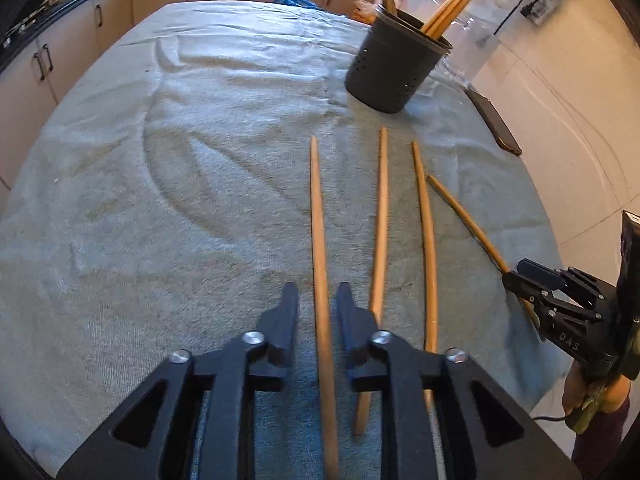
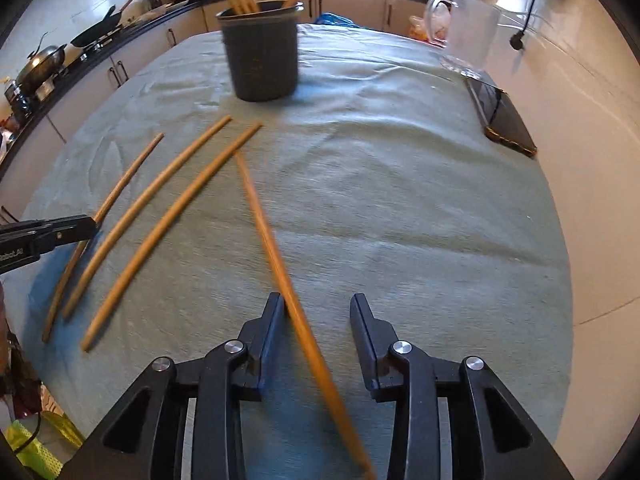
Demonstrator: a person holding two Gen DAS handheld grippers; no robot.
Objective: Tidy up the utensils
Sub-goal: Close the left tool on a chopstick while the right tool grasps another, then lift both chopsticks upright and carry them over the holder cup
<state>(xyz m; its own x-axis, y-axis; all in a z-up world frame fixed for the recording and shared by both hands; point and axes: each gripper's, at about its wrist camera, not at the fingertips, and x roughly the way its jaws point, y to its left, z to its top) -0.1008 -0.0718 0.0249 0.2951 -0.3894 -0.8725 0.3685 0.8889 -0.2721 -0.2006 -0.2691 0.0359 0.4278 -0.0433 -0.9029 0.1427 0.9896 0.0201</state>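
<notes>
Four wooden chopsticks lie on a grey-green towel [image 1: 160, 200]. My left gripper [image 1: 318, 296] is open and straddles the leftmost chopstick [image 1: 320, 240], with a gap on each side of it. My right gripper [image 2: 318, 304] is open around the rightmost chopstick [image 2: 272, 248], which rests against its left finger, far from the right one. The two middle chopsticks [image 1: 380, 220] [image 1: 426, 240] lie free. A black perforated holder [image 1: 394, 68] [image 2: 260, 52] stands at the far side with several chopsticks in it. Each gripper shows in the other's view: right gripper [image 1: 524, 284], left gripper [image 2: 86, 226].
A dark phone [image 2: 504, 120] lies at the towel's right edge, near a glass jug [image 2: 468, 40]. A tiled wall runs along the right. Cabinets and a counter with pans [image 2: 48, 60] curve round the left and back. A hand [image 1: 592, 396] holds the right gripper.
</notes>
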